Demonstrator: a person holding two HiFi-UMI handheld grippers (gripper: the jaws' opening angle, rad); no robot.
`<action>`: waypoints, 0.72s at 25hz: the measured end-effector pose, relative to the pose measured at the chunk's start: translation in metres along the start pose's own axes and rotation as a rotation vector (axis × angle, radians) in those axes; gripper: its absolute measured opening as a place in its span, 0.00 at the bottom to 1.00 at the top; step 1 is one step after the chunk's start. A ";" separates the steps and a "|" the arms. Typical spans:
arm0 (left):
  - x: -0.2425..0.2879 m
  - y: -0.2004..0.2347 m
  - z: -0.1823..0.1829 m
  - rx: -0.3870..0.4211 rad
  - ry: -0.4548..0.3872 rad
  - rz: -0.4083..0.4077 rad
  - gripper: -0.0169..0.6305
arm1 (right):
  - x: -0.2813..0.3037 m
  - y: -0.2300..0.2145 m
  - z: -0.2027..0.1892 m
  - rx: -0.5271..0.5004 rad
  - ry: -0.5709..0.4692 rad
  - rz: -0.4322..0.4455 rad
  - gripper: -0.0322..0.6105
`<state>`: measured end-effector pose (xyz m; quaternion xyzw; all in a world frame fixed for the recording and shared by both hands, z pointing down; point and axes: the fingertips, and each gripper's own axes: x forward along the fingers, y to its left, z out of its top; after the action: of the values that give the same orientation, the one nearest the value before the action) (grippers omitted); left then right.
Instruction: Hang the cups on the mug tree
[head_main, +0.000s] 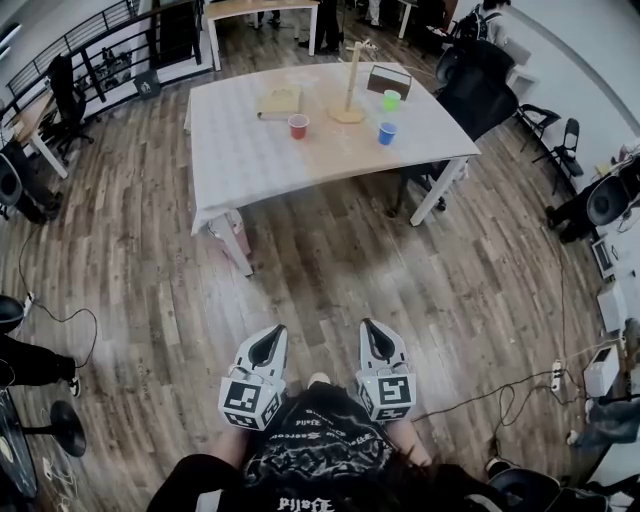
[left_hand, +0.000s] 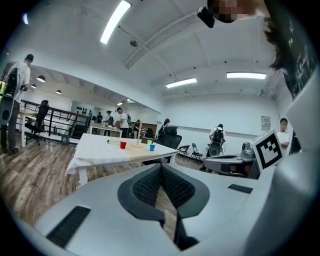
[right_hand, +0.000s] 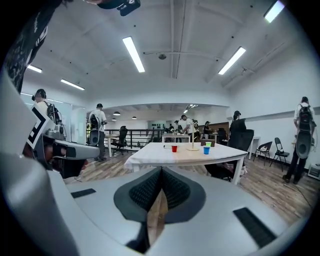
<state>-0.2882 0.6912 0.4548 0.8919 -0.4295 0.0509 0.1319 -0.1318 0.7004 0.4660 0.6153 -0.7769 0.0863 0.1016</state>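
Far ahead, a white-clothed table carries a wooden mug tree with bare pegs. Around it stand a red cup, a green cup and a blue cup. My left gripper and right gripper are held close to my body above the wooden floor, well short of the table. Both are shut with nothing between the pads. The left gripper view shows its jaws meeting and the red cup far off. In the right gripper view the jaws meet below the blue cup.
A dark wooden box and a light wooden tray also sit on the table. A black office chair stands at its right side. Cables lie on the floor at right. Several people stand around the room.
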 end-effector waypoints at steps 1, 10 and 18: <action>0.003 -0.001 -0.001 -0.004 0.001 0.002 0.06 | 0.001 -0.005 0.000 0.000 -0.002 -0.004 0.06; 0.043 -0.023 -0.006 -0.048 -0.013 0.004 0.06 | 0.012 -0.053 0.002 0.059 -0.034 -0.001 0.06; 0.081 -0.020 -0.006 -0.032 0.012 -0.004 0.06 | 0.027 -0.082 -0.002 0.030 -0.013 -0.028 0.06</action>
<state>-0.2220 0.6442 0.4737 0.8903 -0.4276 0.0490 0.1487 -0.0576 0.6570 0.4761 0.6282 -0.7674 0.0925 0.0884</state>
